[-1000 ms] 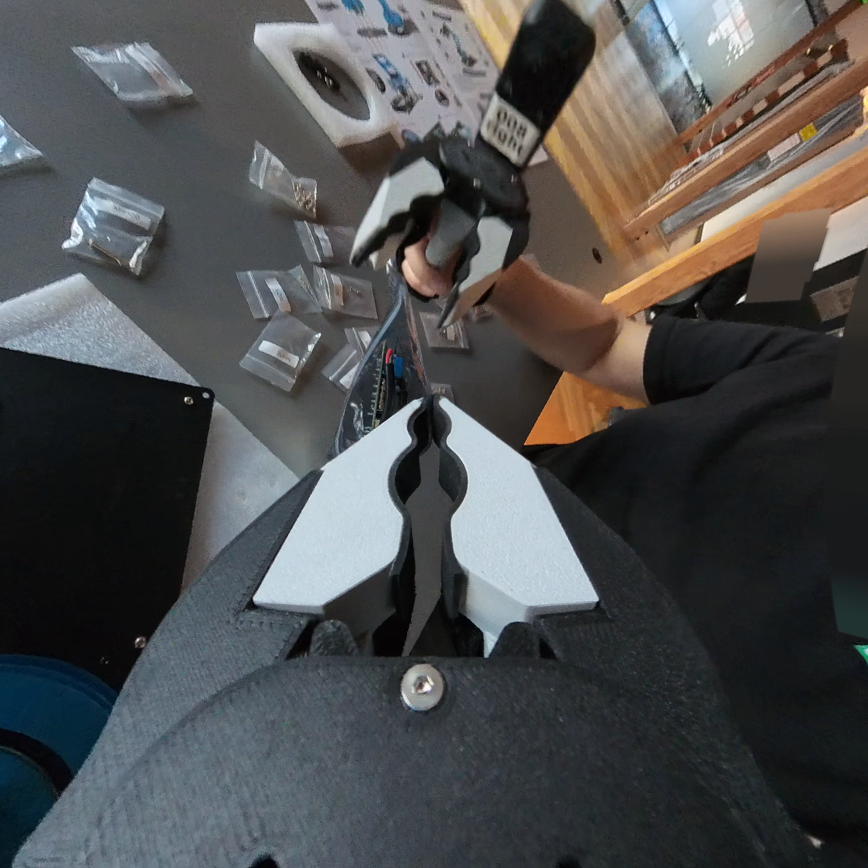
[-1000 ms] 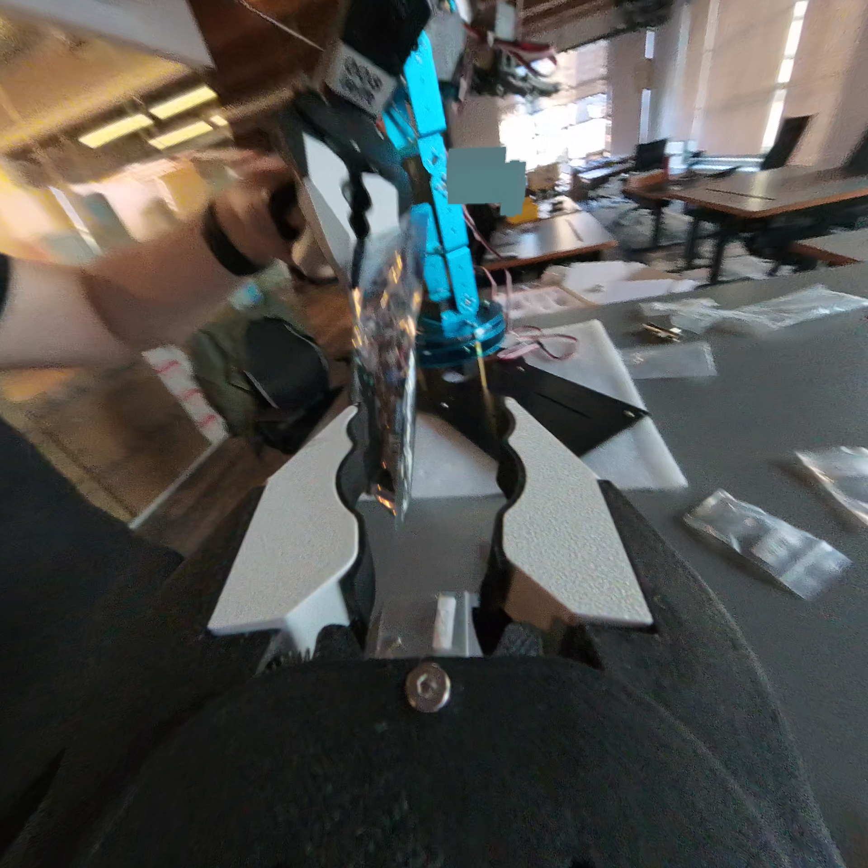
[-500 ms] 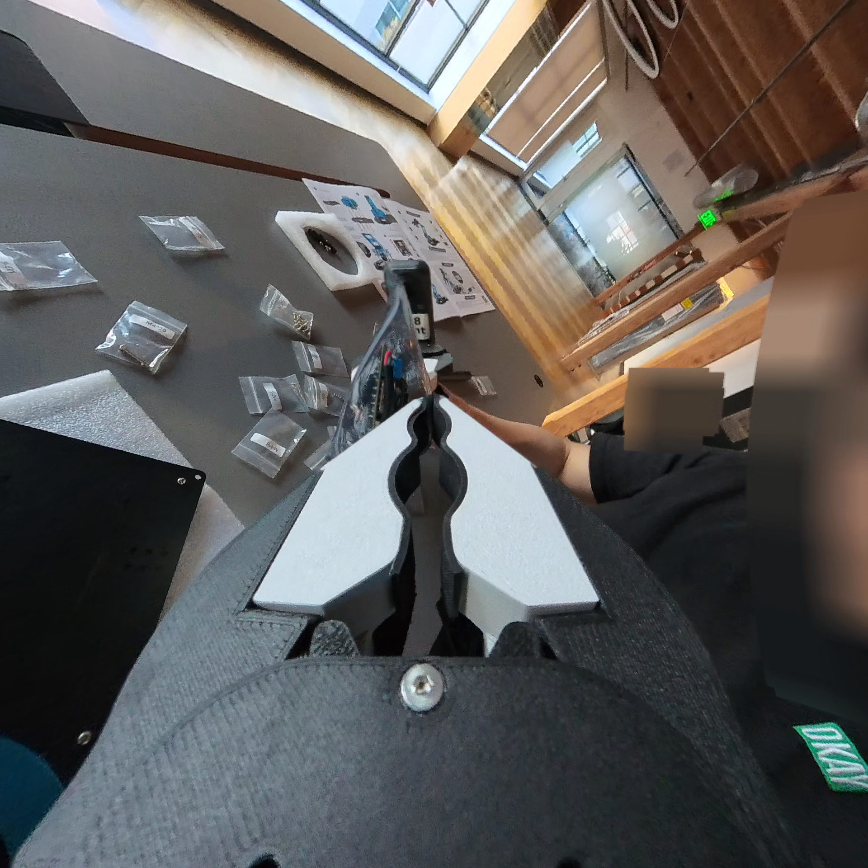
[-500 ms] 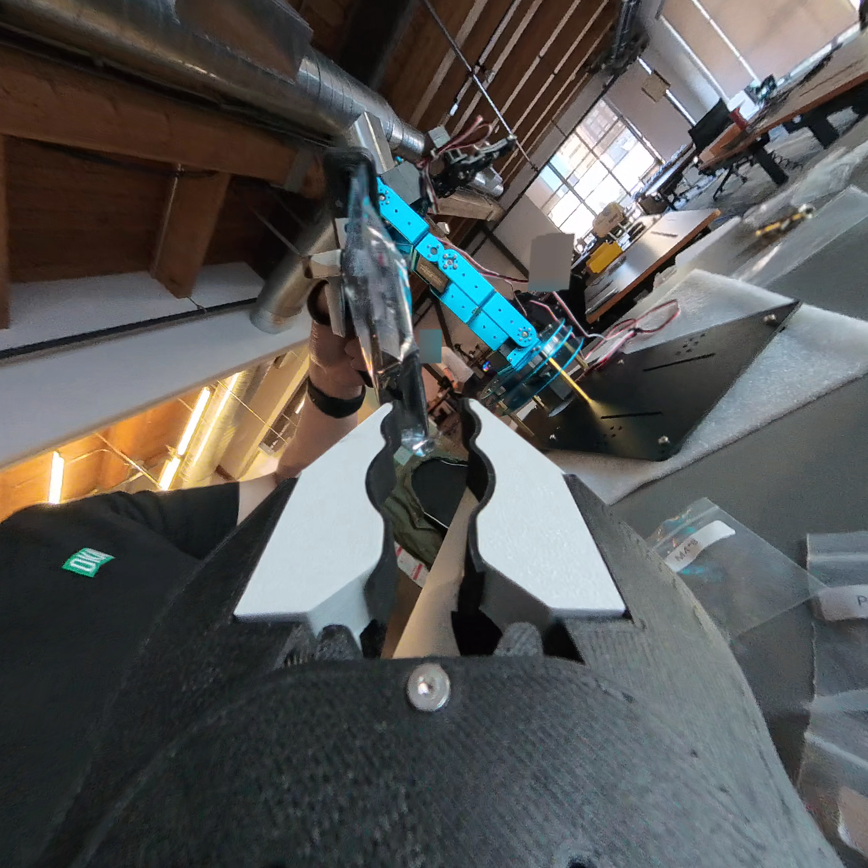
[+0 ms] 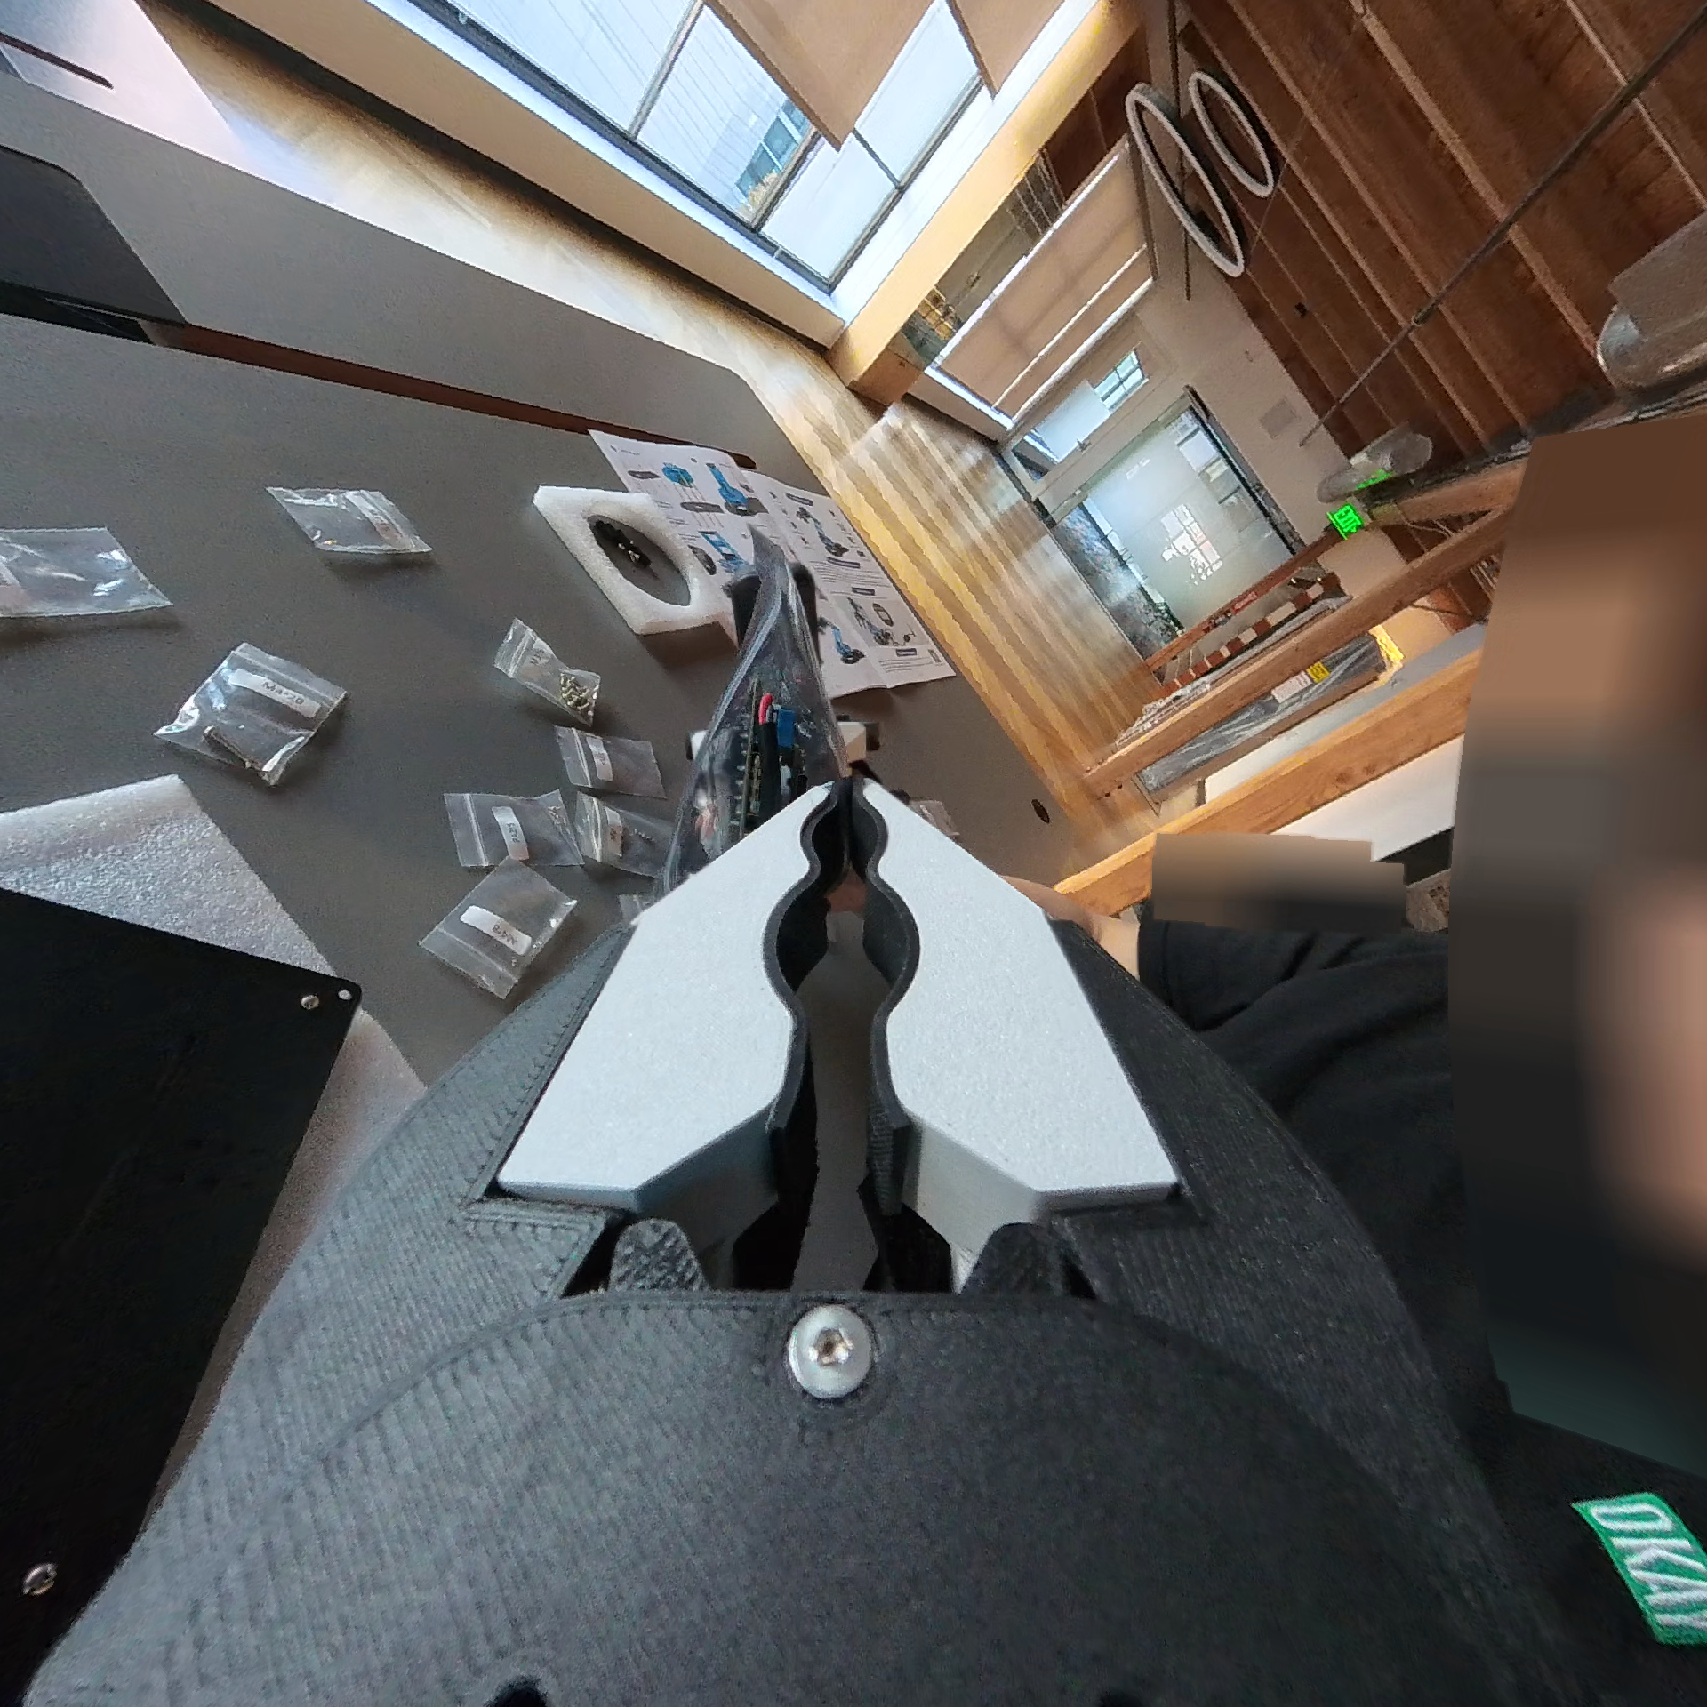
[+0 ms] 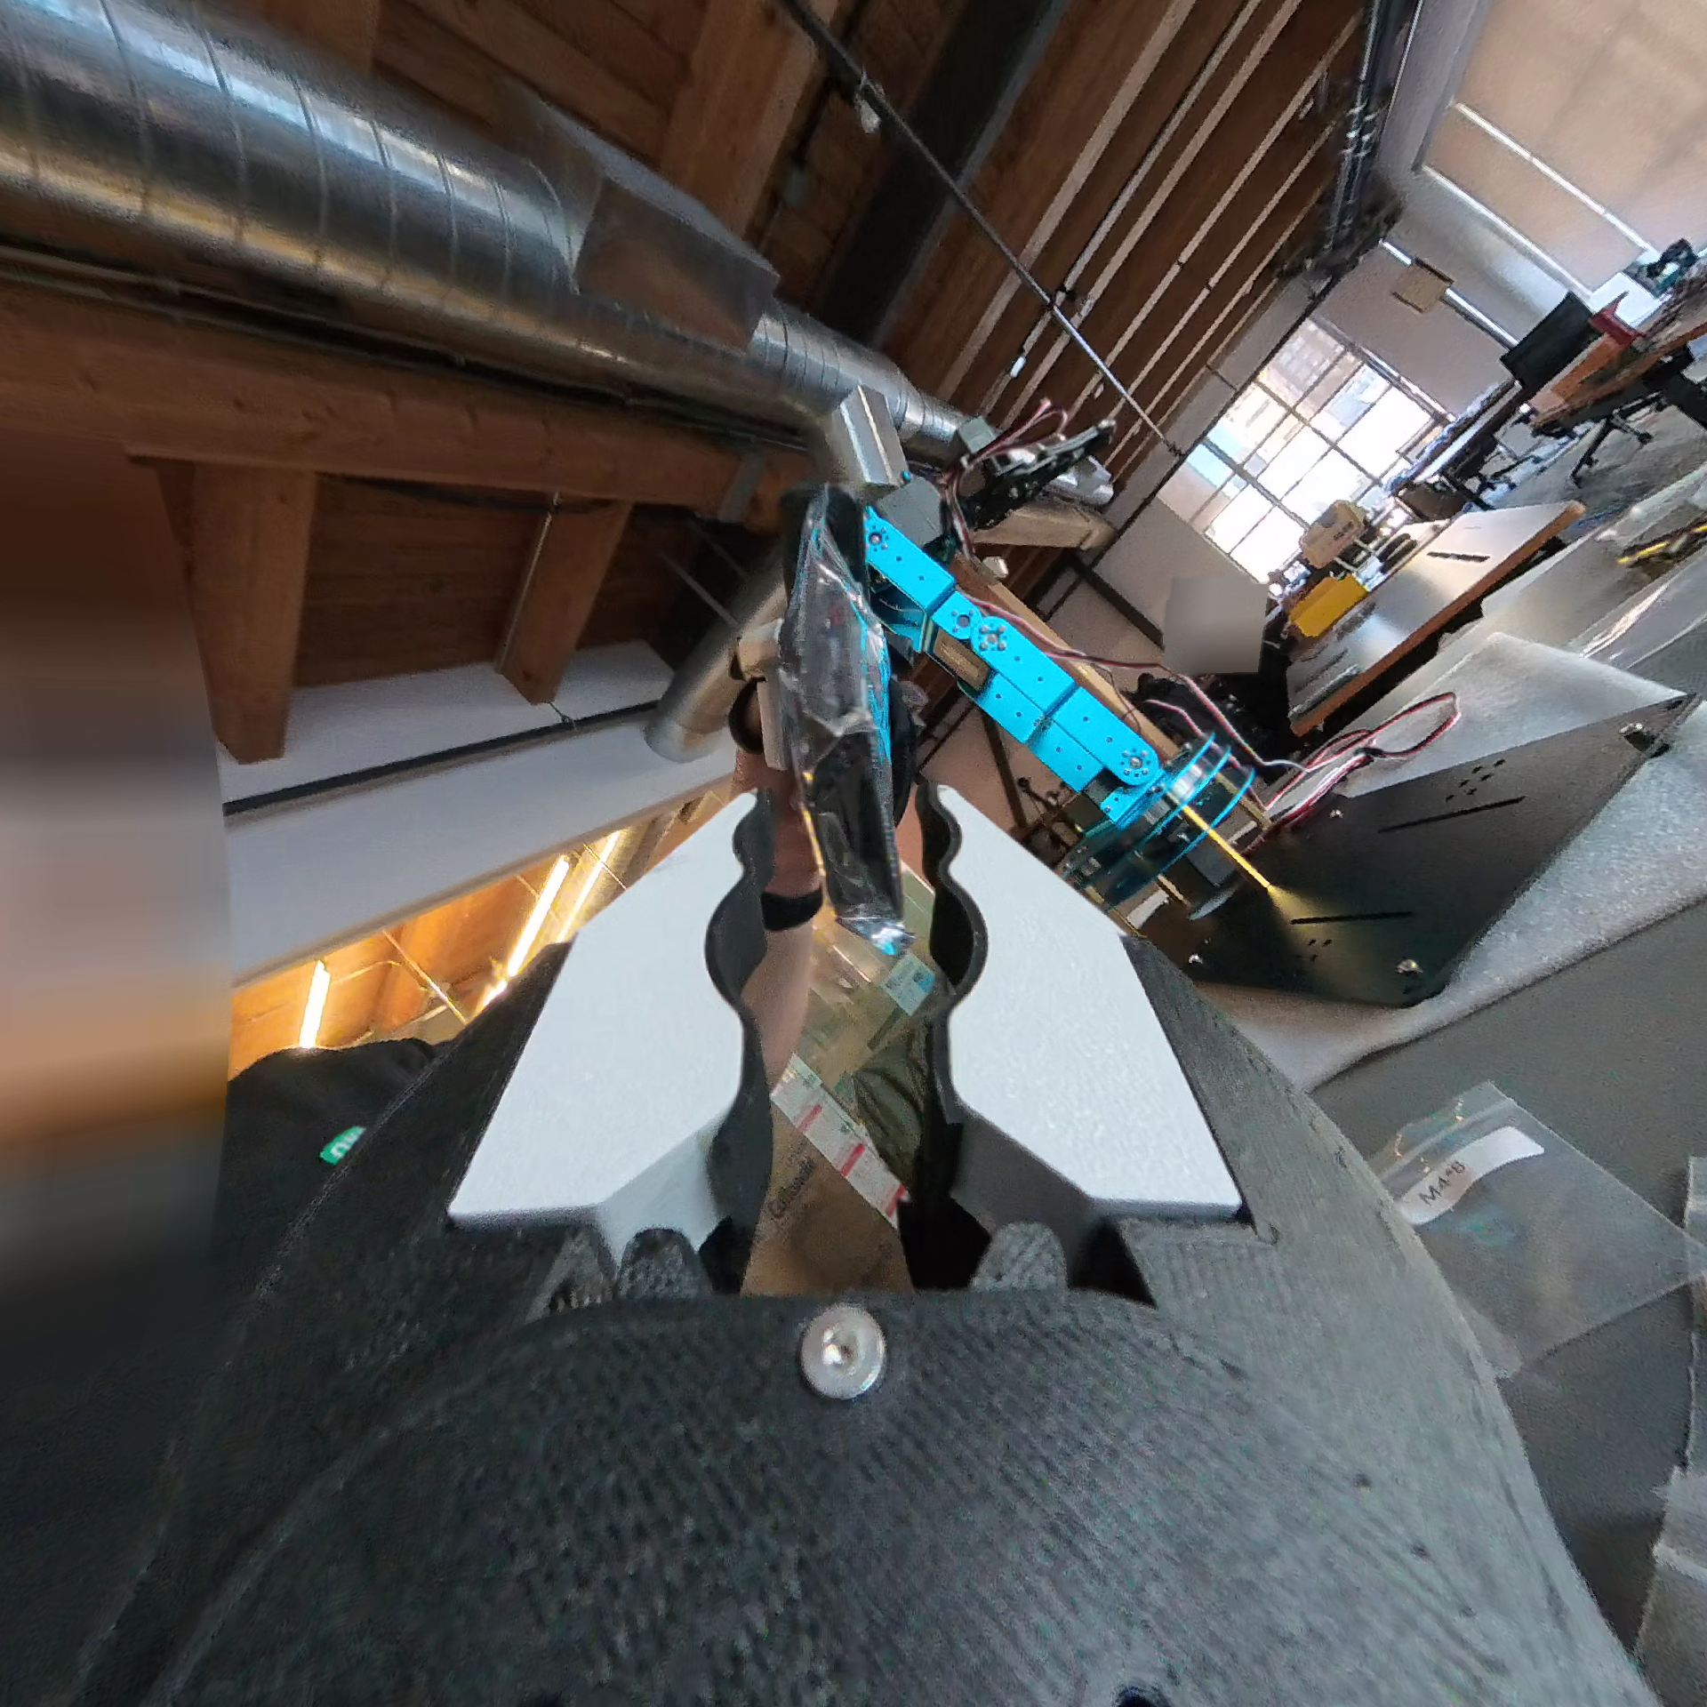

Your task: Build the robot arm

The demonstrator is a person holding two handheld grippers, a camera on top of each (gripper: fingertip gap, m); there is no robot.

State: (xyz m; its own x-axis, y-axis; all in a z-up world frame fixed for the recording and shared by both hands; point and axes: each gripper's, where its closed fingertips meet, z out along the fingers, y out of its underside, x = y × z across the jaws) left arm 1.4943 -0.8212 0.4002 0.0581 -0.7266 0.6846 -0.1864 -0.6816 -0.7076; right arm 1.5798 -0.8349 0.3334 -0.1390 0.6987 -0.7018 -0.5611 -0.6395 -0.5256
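Items bearing writing, left wrist view: labelled bags (image 5: 259, 711), 10 o'clock; leaflet (image 5: 831, 526), 12; green sign (image 5: 1347, 522), 2; shirt patch (image 5: 1653, 1570), 4. Wording withheld.

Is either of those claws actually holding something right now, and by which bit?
The left gripper pinches a clear bag with a circuit board inside by its lower edge. The right gripper is open around the bag's free end, not gripping.

small clear bags (image 5: 499, 926) (some labelled) on grey table (image 5: 388, 388); blue arm (image 6: 1011, 660)
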